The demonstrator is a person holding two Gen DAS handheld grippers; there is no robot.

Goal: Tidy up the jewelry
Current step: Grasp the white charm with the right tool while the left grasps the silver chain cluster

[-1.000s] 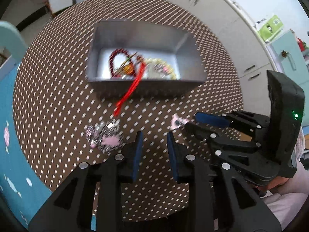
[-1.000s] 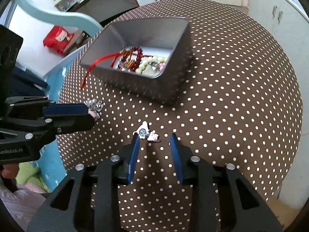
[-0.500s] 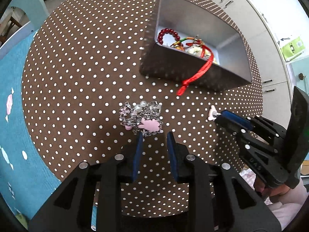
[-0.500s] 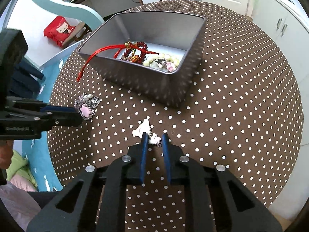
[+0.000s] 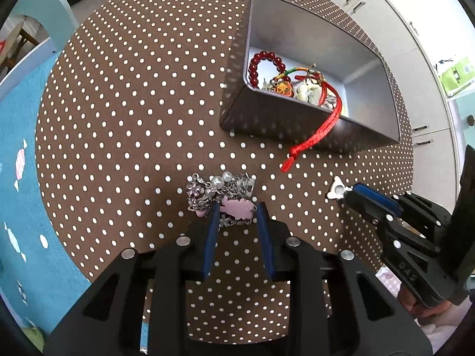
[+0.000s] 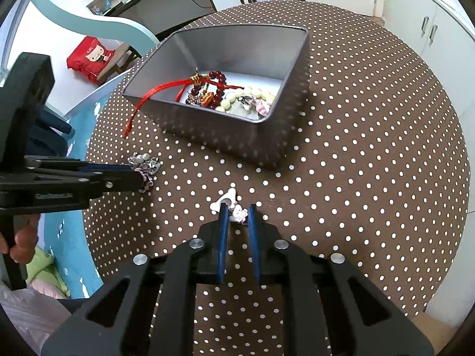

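Observation:
A grey metal box [image 5: 314, 41] [image 6: 297, 68] on the brown dotted table holds a red bead bracelet [image 5: 264, 62], pale beads [image 6: 252, 95] and a red cord [image 5: 314, 136] hanging over its wall. A silver chain pile with a pink charm [image 5: 225, 201] [image 6: 145, 166] lies on the table. My left gripper [image 5: 236, 210] is open, its fingers on either side of the pink charm. My right gripper [image 6: 236, 212] is shut on a small white-pink charm [image 6: 239, 213], with a white piece [image 6: 224, 200] [image 5: 337, 191] just beyond the tips.
The round table [image 6: 371, 148] has its edge close behind both grippers. A light blue chair [image 5: 44, 14] [image 6: 89, 26] stands at the far side over a blue mat [image 5: 17, 148]. White cabinets [image 5: 400, 14] stand behind the box.
My left gripper has moved forward so its fingers straddle the pink charm. My right gripper has closed from open onto the small white-pink charm.

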